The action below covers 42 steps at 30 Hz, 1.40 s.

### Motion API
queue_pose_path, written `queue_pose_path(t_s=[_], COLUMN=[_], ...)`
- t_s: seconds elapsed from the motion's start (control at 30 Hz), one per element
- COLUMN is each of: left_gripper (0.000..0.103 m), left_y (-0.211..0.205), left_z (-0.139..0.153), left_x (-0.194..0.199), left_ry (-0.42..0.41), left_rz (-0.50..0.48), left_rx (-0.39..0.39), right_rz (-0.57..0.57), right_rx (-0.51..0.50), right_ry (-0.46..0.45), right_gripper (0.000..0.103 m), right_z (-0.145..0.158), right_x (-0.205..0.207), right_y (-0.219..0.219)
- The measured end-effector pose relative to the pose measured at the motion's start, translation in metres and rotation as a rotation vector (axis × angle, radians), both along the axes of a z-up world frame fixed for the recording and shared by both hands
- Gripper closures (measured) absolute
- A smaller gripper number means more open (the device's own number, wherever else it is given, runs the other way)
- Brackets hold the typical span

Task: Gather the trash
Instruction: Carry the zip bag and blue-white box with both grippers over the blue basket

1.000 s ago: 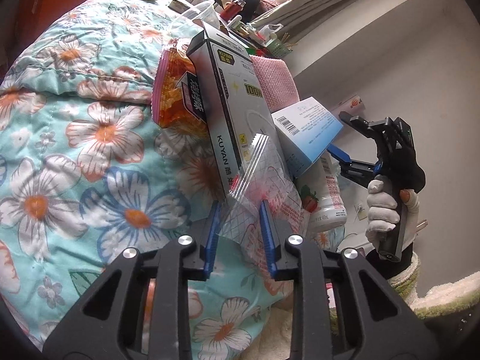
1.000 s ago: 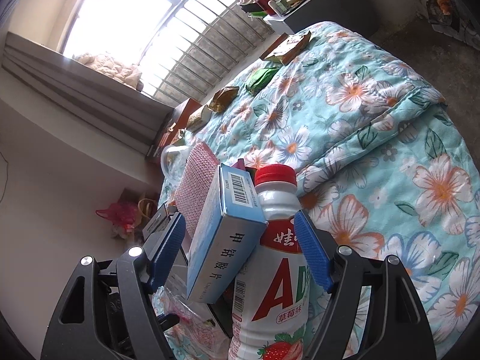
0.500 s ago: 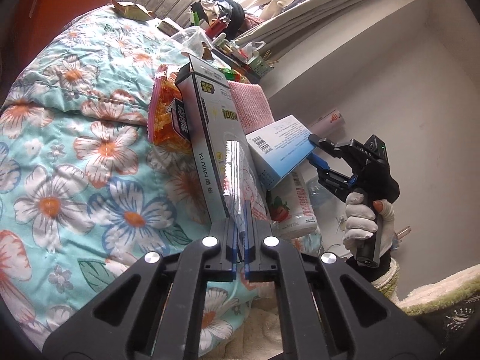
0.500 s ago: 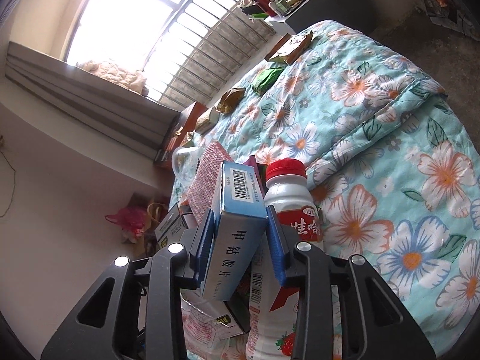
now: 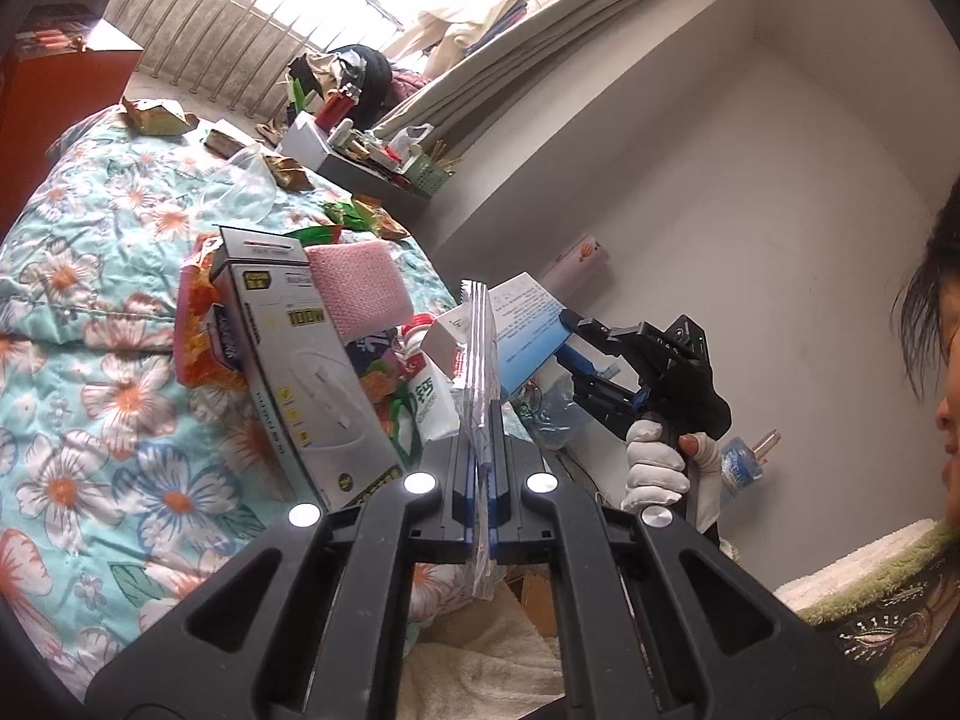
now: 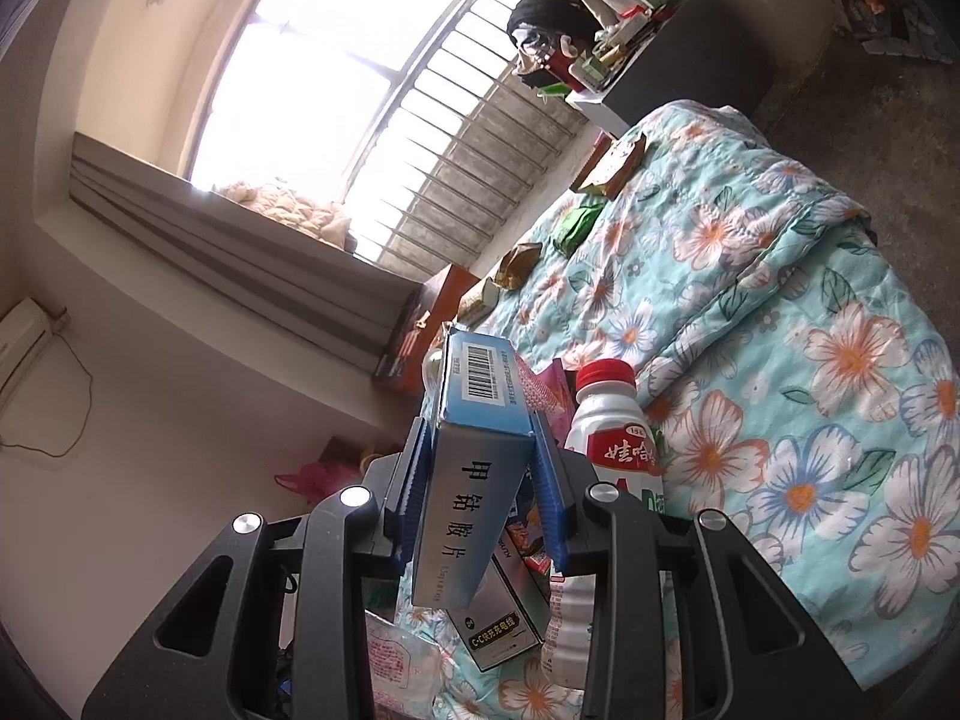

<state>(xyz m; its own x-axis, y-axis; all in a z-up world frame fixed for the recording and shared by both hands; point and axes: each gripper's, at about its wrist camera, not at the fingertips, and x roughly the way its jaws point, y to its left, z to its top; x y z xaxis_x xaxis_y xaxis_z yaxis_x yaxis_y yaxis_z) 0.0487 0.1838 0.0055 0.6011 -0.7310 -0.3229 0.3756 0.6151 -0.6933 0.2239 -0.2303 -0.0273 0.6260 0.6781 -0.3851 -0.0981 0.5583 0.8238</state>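
Note:
My left gripper (image 5: 478,474) is shut on a clear zip bag (image 5: 478,354), which stands upright between the blue pads, lifted off the bed. My right gripper (image 6: 483,480) is shut on a blue and white carton (image 6: 462,510) with a barcode, held above the pile. In the left wrist view the same carton (image 5: 528,324) sticks out of the right gripper (image 5: 576,360), held by a gloved hand (image 5: 654,468). Below lie a grey charger box (image 5: 300,372), a pink mesh pad (image 5: 360,294), an orange snack bag (image 5: 198,330) and a red-capped drink bottle (image 6: 606,420).
The floral bedspread (image 5: 90,372) carries several wrappers (image 6: 576,225) further back. A cluttered dark table (image 5: 384,180) stands by the barred window, a red cabinet (image 5: 54,96) at the left. A person's head shows at the right edge (image 5: 936,324). A fluffy rug (image 5: 480,648) lies below.
My left gripper closed on the zip bag and rose with it. My right gripper closed on the blue carton and lifted it away from the bottle.

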Motion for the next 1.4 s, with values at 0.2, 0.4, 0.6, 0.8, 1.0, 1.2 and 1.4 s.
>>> queue_pose_path(t_s=[0.2,0.4,0.6,0.8,1.0,1.2,1.4], left_gripper=[0.102,0.102,0.102,0.102,0.102,0.102,0.102], left_y=[-0.028,-0.079,-0.145,-0.213,-0.268,-0.319,-0.363], left_z=[0.018,0.042,0.063,0.076,0.071,0.068,0.064], left_x=[0.024,0.051,0.073,0.089,0.098,0.107,0.116], left_ry=[-0.013,-0.058,-0.097,-0.12,-0.117,-0.114,-0.135], left_rz=[-0.071,-0.156,-0.257,-0.344,-0.424,-0.482,-0.518], left_rx=[0.032,0.071,0.145,0.256,0.322,0.376,0.447], right_rz=[-0.095,-0.209,-0.341,-0.476,-0.609,-0.709,-0.807], right_rx=[0.061,0.08,0.099,0.084,0.034,0.008,-0.081], right_ry=[-0.042,-0.08,-0.109,-0.118,-0.124,-0.113,-0.079], right_gripper=[0.071,0.071,0.071,0.071,0.071,0.071,0.071], right_z=[0.002,0.006,0.002,-0.006,-0.011,-0.018,-0.026], right_x=[-0.02,-0.043,-0.071,-0.095,-0.119,-0.131,-0.142], right_y=[-0.045,-0.098,-0.154,-0.2,-0.237,-0.261,-0.275])
